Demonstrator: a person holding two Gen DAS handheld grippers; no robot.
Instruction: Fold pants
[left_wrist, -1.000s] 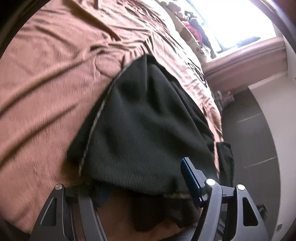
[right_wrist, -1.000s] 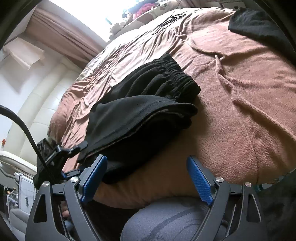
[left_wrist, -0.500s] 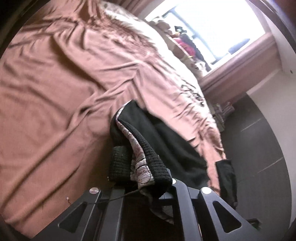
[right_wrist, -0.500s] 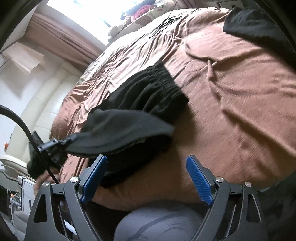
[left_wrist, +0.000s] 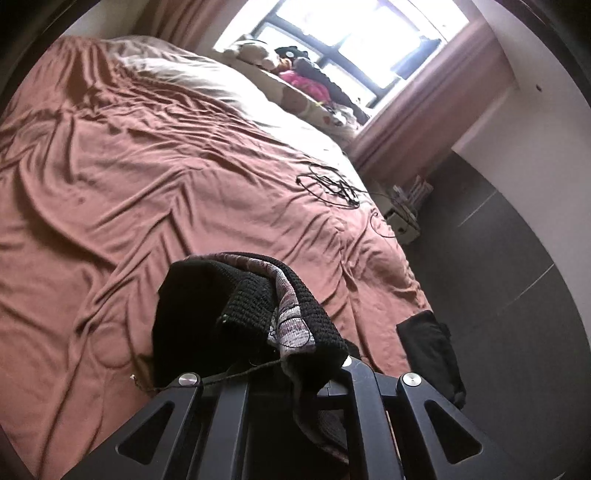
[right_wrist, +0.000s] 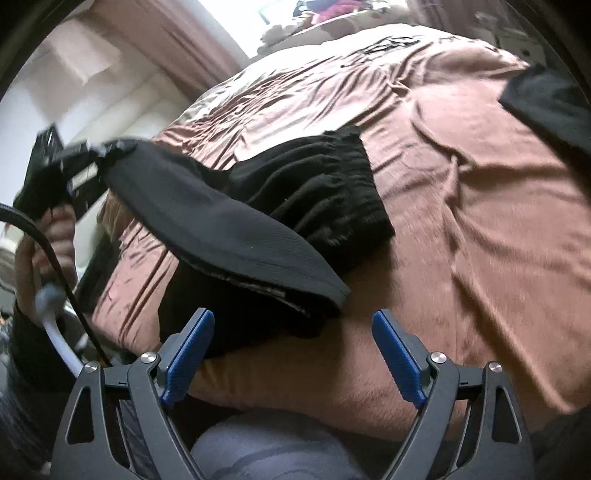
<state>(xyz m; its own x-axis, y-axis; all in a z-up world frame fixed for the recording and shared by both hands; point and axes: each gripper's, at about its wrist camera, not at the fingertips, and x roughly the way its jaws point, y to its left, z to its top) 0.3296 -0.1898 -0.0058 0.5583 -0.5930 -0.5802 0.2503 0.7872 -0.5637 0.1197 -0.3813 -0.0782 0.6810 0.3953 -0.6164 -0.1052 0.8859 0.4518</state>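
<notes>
above bedspread (right_wrist: 480, 221), left claw (right_wrist: 107, 151) gripping pants (right_wrist: 229, 236) hem, right claw (right_wrist: 291, 354) agape

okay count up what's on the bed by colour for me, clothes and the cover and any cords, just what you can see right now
Black: 3 - pants, held by the left gripper; second dark garment at the bed edge; tangled cord
Brown: 1 - bedspread
Total: 4
</notes>
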